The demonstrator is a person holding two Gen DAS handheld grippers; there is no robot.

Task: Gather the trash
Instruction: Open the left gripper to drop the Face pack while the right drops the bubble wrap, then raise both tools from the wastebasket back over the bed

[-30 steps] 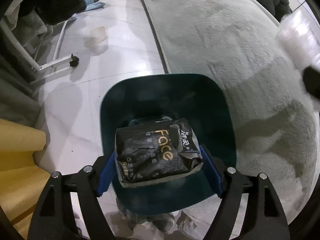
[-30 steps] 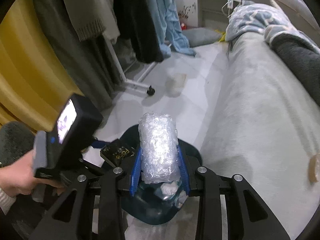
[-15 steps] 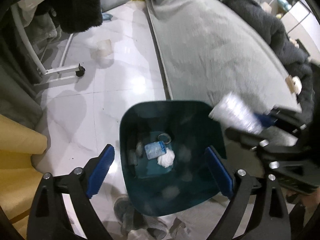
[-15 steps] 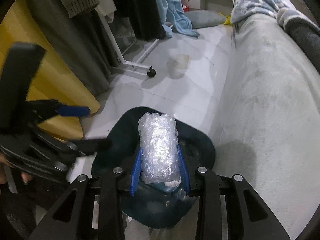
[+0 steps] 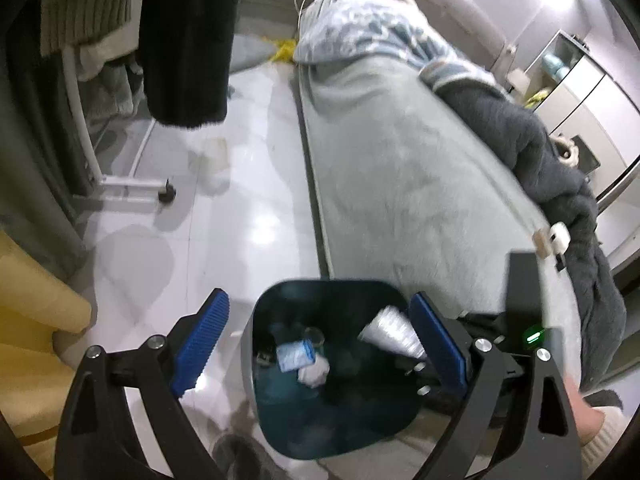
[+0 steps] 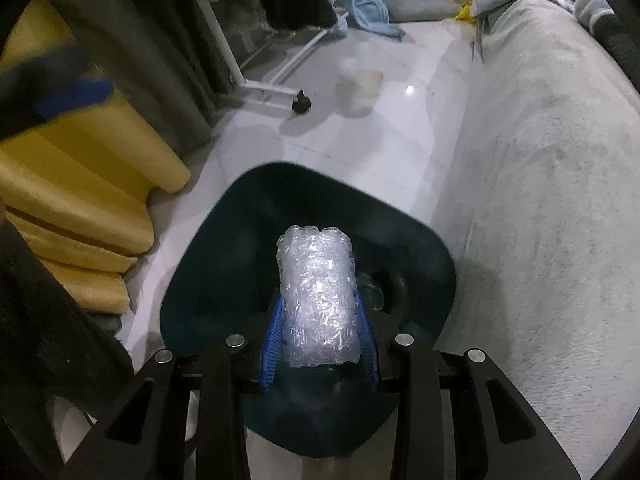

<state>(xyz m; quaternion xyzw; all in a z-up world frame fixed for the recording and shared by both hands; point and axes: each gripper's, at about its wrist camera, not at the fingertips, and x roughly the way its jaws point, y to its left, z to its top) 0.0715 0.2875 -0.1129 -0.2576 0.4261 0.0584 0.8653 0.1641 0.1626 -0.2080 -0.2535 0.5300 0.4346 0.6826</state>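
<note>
- Bubble-wrap roll (image 6: 318, 300): one roll of clear bubble wrap, pinched between the two blue pads of the right gripper (image 6: 319, 346), standing up along the fingers directly above the open mouth of the bin (image 6: 224, 240).
- In the left wrist view the same roll (image 5: 390, 332) shows at the right inner side of the bin (image 5: 256, 364), pointing down into it, with the right gripper's black body just right of it.
- Left gripper (image 5: 320, 348): its two blue-padded fingers are spread wide, one each side of the bin's mouth, holding nothing.
- Bin: one dark teal bin with rounded corners, standing on the glossy white tile floor (image 5: 256, 184), just beside the near end of the bed (image 5: 400, 184).
- Inside the bin, at the bottom: one small blue-and-white packet (image 5: 296, 354), one white crumpled tissue (image 5: 316, 374) touching it, and one clear round rim beside them; any print on the packet is too blurred to read.
- No legible brand or label shows anywhere in either view.
- On the bed: one grey-green cover, one blue-patterned blanket (image 5: 368, 28) at the far end, one dark grey fleece (image 5: 552, 168) along the right side.
- On the floor farther off: one translucent cup (image 6: 366, 82), near the wheeled foot of a white clothes rack (image 6: 276, 94).
- Left of the bin: stacked yellow cushions (image 6: 76, 208).
</note>
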